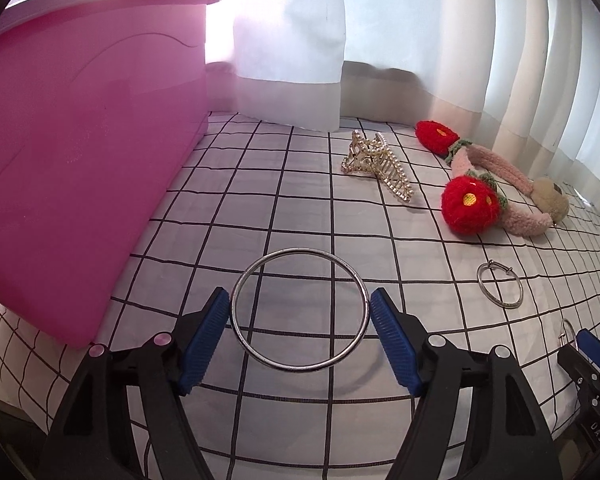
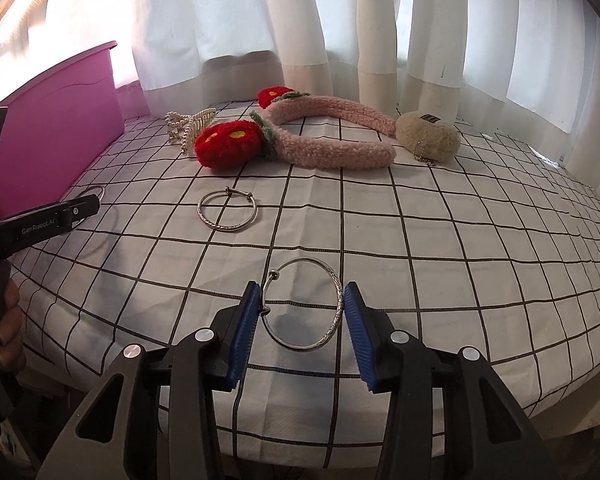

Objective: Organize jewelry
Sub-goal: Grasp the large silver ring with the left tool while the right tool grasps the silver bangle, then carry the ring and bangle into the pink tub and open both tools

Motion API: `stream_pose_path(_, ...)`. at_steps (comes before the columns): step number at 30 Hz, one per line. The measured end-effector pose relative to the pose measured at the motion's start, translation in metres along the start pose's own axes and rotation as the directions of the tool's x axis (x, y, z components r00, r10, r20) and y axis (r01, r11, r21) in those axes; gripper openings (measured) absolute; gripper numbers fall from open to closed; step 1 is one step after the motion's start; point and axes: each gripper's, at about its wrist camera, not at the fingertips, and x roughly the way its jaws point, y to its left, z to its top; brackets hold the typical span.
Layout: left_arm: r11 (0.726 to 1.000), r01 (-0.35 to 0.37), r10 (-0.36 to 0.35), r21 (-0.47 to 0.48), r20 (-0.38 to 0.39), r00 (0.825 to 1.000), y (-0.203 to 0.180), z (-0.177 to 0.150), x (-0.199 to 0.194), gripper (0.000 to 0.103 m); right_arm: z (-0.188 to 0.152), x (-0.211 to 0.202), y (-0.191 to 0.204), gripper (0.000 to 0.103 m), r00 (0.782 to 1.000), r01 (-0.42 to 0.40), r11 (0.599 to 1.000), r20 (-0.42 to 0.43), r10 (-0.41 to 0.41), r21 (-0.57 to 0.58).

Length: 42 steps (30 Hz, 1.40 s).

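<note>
The left side is walled off by a tall pink plastic box (image 1: 80, 168), standing on the bench's black-gridded white cloth (image 2: 460, 264). Behind, passage is closed by white curtains (image 2: 228, 20). Towards the back, a pearl-studded gold claw clip (image 1: 374, 164) and a pink fluffy headband with red flowers (image 2: 300, 136) lie as obstacles. Mid-cloth, a small silver bangle (image 2: 227, 212) lies flat; bare cloth is left to its right.

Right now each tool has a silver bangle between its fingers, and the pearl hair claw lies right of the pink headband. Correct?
Not quite. Left tool brackets the plain bangle; right tool brackets the patterned bangle. But the right wrist view shows the pearl hair claw lying left of the pink headband.
</note>
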Motion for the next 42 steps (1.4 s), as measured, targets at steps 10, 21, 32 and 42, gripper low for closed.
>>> stream_pose_path(10, 1.000, 0.023, -0.023, 0.005, 0.031, 0.999, -0.012, 0.007, -0.030, 0.070, 0.013, -0.020, -0.003, 0.042, 0.999, -0.019, 1.000, 0.036, 0.019, -0.003)
stream_pose_path(21, 0.999, 0.006, -0.001, -0.041, 0.119, 0.993, -0.021, 0.044, -0.106, 0.070, 0.061, -0.074, -0.004, 0.042, 0.990, -0.078, 0.996, 0.116, 0.083, -0.049)
stream_pose_path(32, 0.977, -0.098, 0.142, -0.190, 0.235, 0.962, 0.017, 0.099, -0.197, 0.070, 0.155, -0.117, 0.048, 0.042, 0.935, -0.253, 0.949, 0.202, 0.290, -0.190)
stream_pose_path(42, 0.911, -0.259, 0.345, -0.322, 0.250, 0.905, 0.115, 0.139, -0.219, 0.070, 0.249, -0.097, 0.168, 0.042, 0.826, -0.461, 0.819, 0.173, 0.537, -0.342)
